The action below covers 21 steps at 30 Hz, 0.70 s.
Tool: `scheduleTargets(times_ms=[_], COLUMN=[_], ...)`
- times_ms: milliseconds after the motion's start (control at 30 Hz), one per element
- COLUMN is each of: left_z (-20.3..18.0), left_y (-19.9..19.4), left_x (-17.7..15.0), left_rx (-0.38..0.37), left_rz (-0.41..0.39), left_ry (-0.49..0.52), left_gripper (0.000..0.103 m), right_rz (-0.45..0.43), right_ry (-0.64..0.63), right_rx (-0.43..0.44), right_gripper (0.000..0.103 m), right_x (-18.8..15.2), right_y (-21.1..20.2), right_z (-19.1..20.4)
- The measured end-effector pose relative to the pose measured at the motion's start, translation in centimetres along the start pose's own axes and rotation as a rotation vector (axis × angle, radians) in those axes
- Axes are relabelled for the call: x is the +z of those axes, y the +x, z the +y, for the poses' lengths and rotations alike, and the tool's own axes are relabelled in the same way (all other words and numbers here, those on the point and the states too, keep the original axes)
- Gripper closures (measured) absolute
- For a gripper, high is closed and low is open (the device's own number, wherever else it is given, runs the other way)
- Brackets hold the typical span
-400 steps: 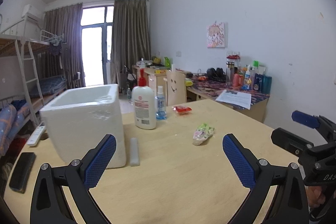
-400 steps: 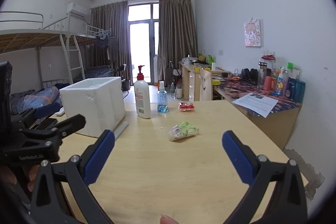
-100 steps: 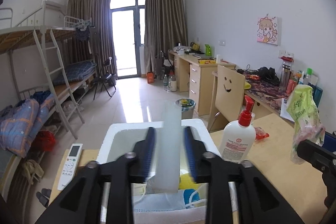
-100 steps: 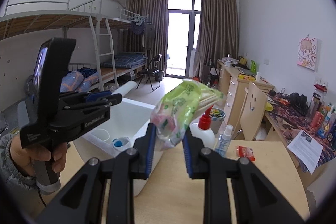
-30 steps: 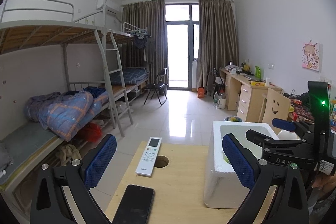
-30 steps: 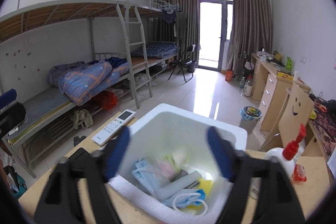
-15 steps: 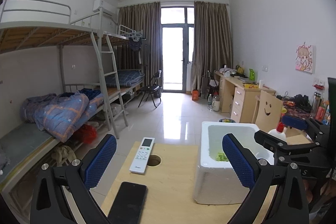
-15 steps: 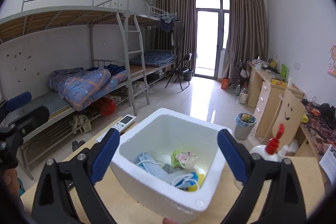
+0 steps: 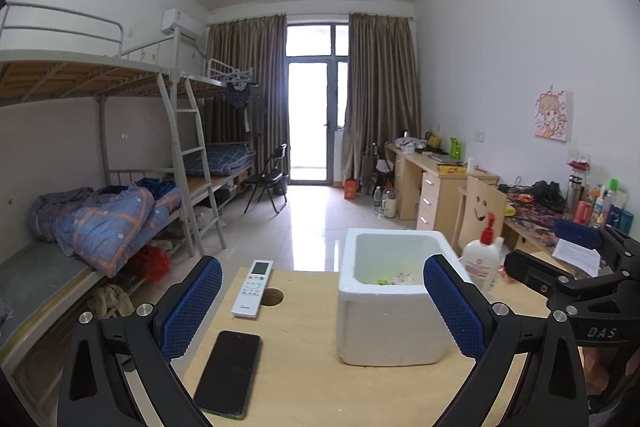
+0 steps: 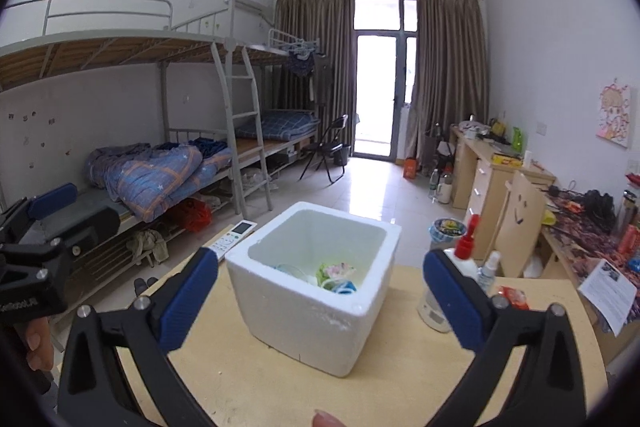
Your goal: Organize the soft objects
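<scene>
While the phone point(image 9: 228, 373) shows left, the green packet point(image 10: 334, 273) shows right.

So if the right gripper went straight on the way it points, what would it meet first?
Probably the white foam box, which sits centred between the open right gripper's fingers; exact depth is unclear.

Evenly bright, lit mainly by daylight through the glass door point(image 9: 310, 121), blown out white, with glare streaking the floor tiles point(image 10: 374, 187). Soft, faint shadows. Sharp centre; strong fisheye bending and black vignette at edges.
</scene>
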<state>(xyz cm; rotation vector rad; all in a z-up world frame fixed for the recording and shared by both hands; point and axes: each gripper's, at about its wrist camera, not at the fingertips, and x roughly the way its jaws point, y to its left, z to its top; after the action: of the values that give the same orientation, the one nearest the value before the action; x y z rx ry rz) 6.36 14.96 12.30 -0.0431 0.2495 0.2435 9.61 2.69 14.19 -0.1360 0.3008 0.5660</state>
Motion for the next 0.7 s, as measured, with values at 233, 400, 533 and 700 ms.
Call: scheduleTargets(times_ms=[233, 400, 533, 700], left_z=[-1.5, -2.9, -3.6, -4.0], left_y=[-2.2, -3.9, -5.1, -6.4], left_x=[-0.8, -1.5, -2.1, -3.1], left_rx=[-0.037, -0.056, -0.059, -0.071], left_rz=[-0.014, -0.022, -0.037, -0.060], left_ry=[0.004, 0.015, 0.029, 0.030], left_gripper=[0.002, 0.002, 0.002, 0.002], right_rz=[-0.021, -0.028, -0.057, -0.089], right_ry=[0.015, 0.053, 0.063, 0.064], right_rx=[-0.034, -0.063, -0.085, -0.125], right_gripper=[0.000, 0.000, 0.000, 0.000], right_x=[-1.3, -2.3, -3.6, -5.2], right_y=[-3.3, -5.2, -7.3, -9.3], right_z=[-0.8, -1.9, -1.9, -1.4])
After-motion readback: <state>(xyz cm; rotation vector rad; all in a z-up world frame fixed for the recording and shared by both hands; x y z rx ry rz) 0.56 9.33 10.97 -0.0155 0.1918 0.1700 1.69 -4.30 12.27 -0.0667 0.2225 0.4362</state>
